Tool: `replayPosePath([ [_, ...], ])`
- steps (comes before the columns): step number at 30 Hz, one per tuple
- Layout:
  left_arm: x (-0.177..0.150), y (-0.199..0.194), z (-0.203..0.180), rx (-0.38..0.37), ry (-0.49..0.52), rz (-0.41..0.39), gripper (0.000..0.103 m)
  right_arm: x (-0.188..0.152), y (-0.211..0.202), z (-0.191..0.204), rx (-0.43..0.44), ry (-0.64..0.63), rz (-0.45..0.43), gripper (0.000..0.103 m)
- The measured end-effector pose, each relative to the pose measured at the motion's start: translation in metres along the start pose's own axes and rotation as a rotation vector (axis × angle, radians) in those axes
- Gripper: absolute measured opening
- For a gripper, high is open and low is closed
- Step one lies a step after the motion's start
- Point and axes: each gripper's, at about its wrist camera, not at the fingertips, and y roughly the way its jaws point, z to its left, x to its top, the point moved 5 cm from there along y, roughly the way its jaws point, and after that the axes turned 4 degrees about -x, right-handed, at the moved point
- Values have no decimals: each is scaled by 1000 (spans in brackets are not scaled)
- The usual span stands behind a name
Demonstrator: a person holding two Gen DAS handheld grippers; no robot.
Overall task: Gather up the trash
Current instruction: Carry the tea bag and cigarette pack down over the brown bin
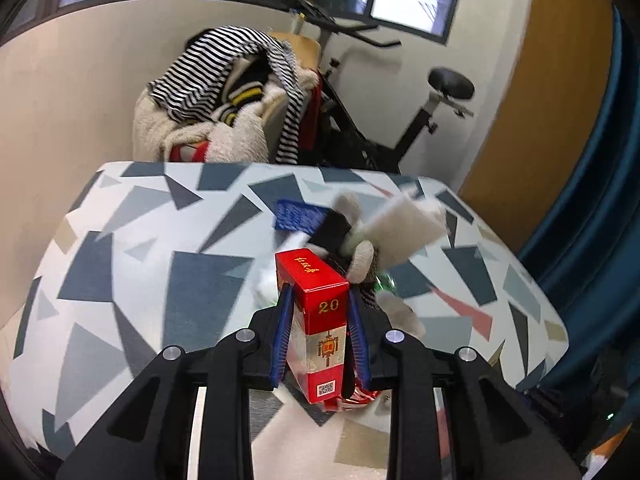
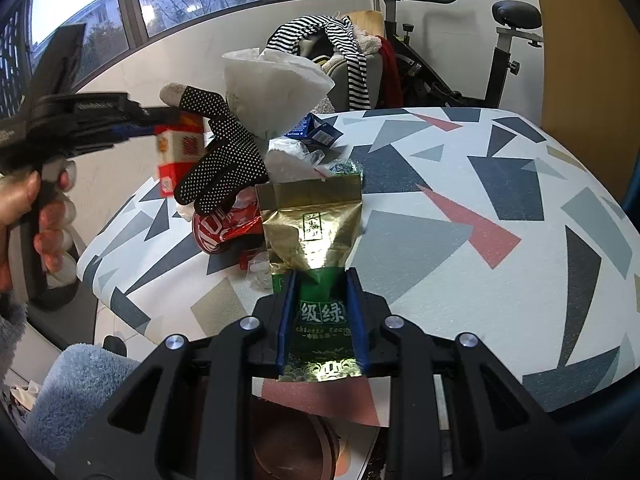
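Observation:
My left gripper [image 1: 319,300] is shut on a red cigarette box [image 1: 316,320] and holds it above the patterned surface [image 1: 140,260]; the box also shows in the right wrist view [image 2: 180,148]. My right gripper [image 2: 322,280] is shut on a gold and green tea bag [image 2: 316,236]. A pile of trash lies behind it: a dotted black glove [image 2: 218,156], a white tissue [image 2: 272,92], a crushed red can [image 2: 224,228], a blue carton [image 2: 316,128] and clear plastic wrap [image 2: 296,156].
A chair heaped with striped and fleecy clothes [image 1: 224,96] stands behind the surface, with an exercise bike [image 1: 384,120] to its right. A blue curtain [image 1: 592,200] hangs at right. A blue fluffy cloth [image 2: 80,384] and a round copper container [image 2: 292,444] lie below the surface's edge.

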Motion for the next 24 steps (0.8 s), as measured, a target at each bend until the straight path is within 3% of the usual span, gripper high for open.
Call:
replayPosePath([
  [5, 12, -24, 18, -11, -38, -46, 26, 3, -1, 4, -3, -8, -3, 27],
  [12, 6, -61, 15, -45, -7, -80, 26, 9, -11, 16, -7, -33, -16, 27],
  [16, -12, -80, 6, -78, 22, -81, 26, 9, -21, 24, -11, -50, -34, 27],
  [24, -79, -113, -18, -143, 55, -63, 26, -3, -42, 33, -14, -48, -42, 27],
])
